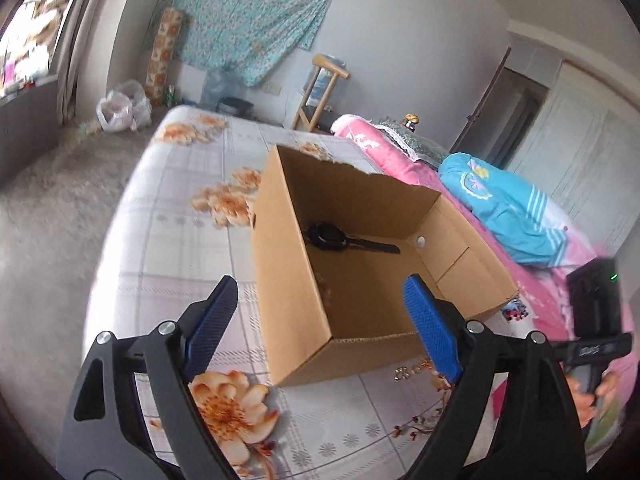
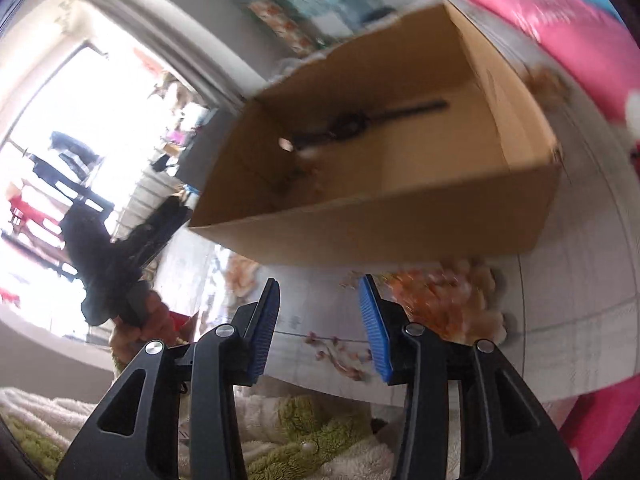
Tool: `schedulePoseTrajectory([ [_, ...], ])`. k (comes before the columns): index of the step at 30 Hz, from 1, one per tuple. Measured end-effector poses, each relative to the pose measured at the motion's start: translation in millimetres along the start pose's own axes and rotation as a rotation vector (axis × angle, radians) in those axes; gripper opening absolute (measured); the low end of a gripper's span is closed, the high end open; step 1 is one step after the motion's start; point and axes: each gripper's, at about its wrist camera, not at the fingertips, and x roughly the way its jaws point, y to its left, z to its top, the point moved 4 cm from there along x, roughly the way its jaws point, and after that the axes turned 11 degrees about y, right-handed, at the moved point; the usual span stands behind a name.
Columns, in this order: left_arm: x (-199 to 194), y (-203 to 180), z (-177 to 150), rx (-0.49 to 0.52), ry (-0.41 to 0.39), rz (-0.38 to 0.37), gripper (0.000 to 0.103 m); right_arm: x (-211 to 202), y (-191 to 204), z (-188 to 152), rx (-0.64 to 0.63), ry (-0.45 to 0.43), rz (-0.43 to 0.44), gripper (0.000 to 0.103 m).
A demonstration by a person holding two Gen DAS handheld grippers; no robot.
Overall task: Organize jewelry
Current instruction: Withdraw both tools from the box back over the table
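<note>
From the left wrist view, the left gripper (image 1: pixel 320 300) hangs over the near corner of an open cardboard box (image 1: pixel 288 280) that sits on a bed (image 1: pixel 168 216) covered with a pale checked sheet printed with orange flowers. Its jaws stand wide apart with nothing between them; the blue pads (image 1: pixel 430 320) face each other across the box's near edge. Down on the box floor lies a black wristwatch (image 1: pixel 340 238), its round face toward the far left wall and one strap stretched flat to the right. Just outside the box, on the sheet by its near right corner, lies a small pale chain of jewelry (image 1: pixel 412 370), partly hidden behind the right finger. A pink quilt (image 1: pixel 400 160) and a folded turquoise garment (image 1: pixel 508 208) lie along the far side of the bed. At the right edge, a hand (image 1: pixel 596 392) grips the handle of the other black gripper.

From the right wrist view, which is blurred, the right gripper (image 2: pixel 318 320) is held above the flowered sheet, short of the box (image 2: pixel 380 232). Its jaws are partly apart and empty. The watch (image 2: pixel 352 124) shows as a dark smear on the box floor, with something small and pale near it that I cannot make out. At the left, against a bright window (image 2: pixel 80 140), the left gripper (image 2: pixel 160 224) is seen in dark outline with the hand (image 2: pixel 152 312) holding it.
</note>
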Motion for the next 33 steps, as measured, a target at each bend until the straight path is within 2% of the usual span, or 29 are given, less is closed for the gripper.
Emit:
schedulePoseTrajectory([
  [4,9.0,-1.1,-11.6,-0.041,0.023,-0.072,0.081,7.6,-23.2,10.9,0.055,-0.017,-0.134,0.041],
  [8,14.8,-10.9,-19.8,-0.033,0.035,-0.123,0.081,1.3,-32.1,24.7,0.051,-0.047,-0.192,0.041],
  [20,19.8,-19.8,-27.2,-0.049,0.023,-0.157,0.082,-4.4,-38.3,31.4,0.053,-0.069,-0.207,0.04],
  [25,17.2,-21.8,-30.1,-0.042,0.006,-0.132,0.082,-12.8,-40.4,26.8,0.042,-0.089,-0.232,0.04],
  [32,-11.1,-30.3,-36.3,0.02,-0.026,-0.037,0.084,-19.4,-35.3,5.5,-0.001,-0.112,-0.336,0.04],
  [33,-15.5,-33.5,-40.2,0.035,-0.017,-0.032,0.085,-19.4,-34.5,-0.4,-0.012,-0.108,-0.369,0.043],
])
